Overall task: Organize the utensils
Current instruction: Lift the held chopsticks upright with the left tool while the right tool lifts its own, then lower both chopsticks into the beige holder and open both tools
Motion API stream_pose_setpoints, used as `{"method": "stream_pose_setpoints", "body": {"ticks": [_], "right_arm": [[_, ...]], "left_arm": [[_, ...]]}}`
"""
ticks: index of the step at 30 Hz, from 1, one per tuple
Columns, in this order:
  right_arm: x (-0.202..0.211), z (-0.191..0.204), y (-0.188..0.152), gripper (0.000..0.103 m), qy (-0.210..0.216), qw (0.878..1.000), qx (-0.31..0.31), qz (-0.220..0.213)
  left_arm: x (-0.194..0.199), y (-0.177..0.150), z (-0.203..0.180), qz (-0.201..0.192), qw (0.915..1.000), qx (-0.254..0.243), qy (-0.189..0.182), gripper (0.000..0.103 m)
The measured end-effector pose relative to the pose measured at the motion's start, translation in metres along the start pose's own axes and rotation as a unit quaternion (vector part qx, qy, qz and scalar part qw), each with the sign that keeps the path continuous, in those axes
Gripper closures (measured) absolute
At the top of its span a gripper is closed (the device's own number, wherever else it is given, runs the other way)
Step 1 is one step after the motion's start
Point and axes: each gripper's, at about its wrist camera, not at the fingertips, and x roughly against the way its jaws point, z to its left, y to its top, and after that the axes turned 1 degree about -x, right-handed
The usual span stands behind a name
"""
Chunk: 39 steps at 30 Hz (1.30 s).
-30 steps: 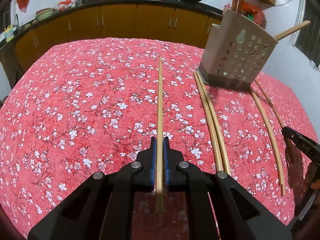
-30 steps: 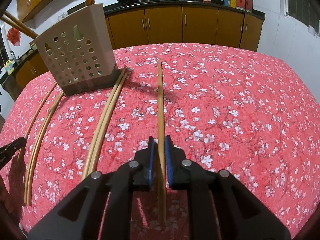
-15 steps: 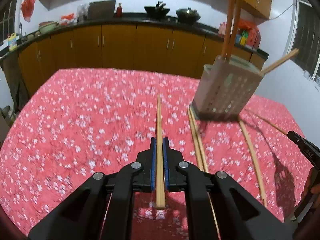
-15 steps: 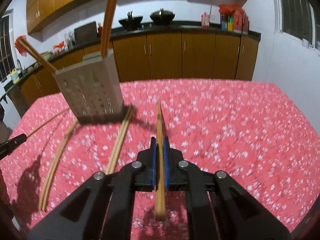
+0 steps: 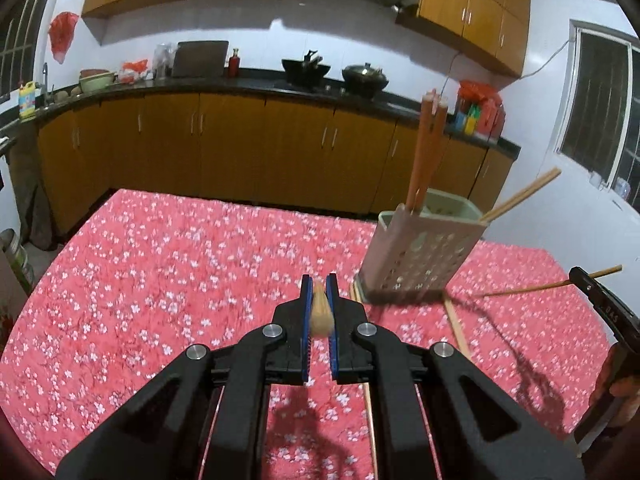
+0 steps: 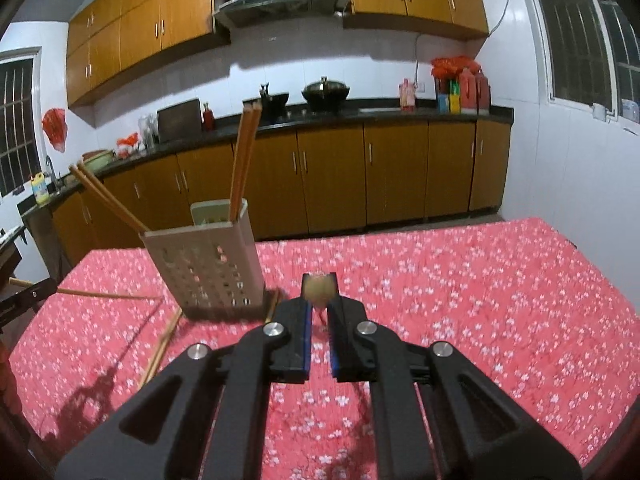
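I have the left gripper (image 5: 319, 280) clamped on a chopstick (image 5: 321, 312); seen end-on between the blue pads, it points straight away from the camera. The right gripper (image 6: 319, 278) is likewise clamped on its own chopstick (image 6: 319, 290), also seen end-on, blurred.

Both grippers sit above the red floral table (image 5: 160, 280).

Left wrist view: the holder (image 5: 420, 256), pale and perforated, stands at 1 o'clock from my left jaws. It leans a little in this lens. Two reddish sticks (image 5: 426, 148) stand upright in its back compartment; a paler pair (image 5: 520, 196) leans out toward 2 o'clock. Loose chopsticks lie on the cloth: one (image 5: 458, 328) running from the holder's base toward 5 o'clock, another (image 5: 368, 408) partly hidden behind my right finger. At 3 o'clock, the other gripper's tip shows at the frame edge with its chopstick crossing it.

Right wrist view: the holder (image 6: 204, 264) is at 10 o'clock from my right jaws. A loose pair (image 6: 160, 348) lies on the cloth at 8 o'clock.
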Motion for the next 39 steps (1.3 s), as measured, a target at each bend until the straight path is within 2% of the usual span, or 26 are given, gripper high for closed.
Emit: {"method": "stream_pose_setpoints", "body": {"ticks": [7,14,20,25,30,34,39], "right_arm": [[0.019,0.01,0.034,0.095,0.019,0.999,0.014,-0.042],[0.049,0.025,0.082,0.095,0.084,0.992,0.003,-0.094],[0.058,0.048,0.116,0.095,0.112,0.983,0.005,-0.148],[0.046,0.069,0.138,0.095,0.119,0.973,0.002,-0.195],[0.024,0.082,0.154,0.095,0.102,0.968,0.003,-0.229],[-0.002,0.086,0.155,0.095,0.09,0.969,0.007,-0.231],[-0.035,0.094,0.143,0.095,0.078,0.974,0.017,-0.21]], "left_arm": [[0.013,0.026,-0.005,-0.031,0.9994,-0.009,-0.013,0.096],[0.03,0.055,-0.025,-0.064,0.9968,-0.024,-0.042,0.096],[0.043,0.074,-0.052,-0.095,0.9918,-0.034,-0.077,0.096],[0.041,0.107,-0.078,-0.145,0.9859,-0.032,-0.077,0.096],[0.028,0.132,-0.083,-0.187,0.9804,-0.009,-0.061,0.096],[0.014,0.138,-0.081,-0.197,0.9788,0.012,-0.053,0.096],[0.002,0.133,-0.081,-0.211,0.9762,0.018,-0.044,0.096]]}}
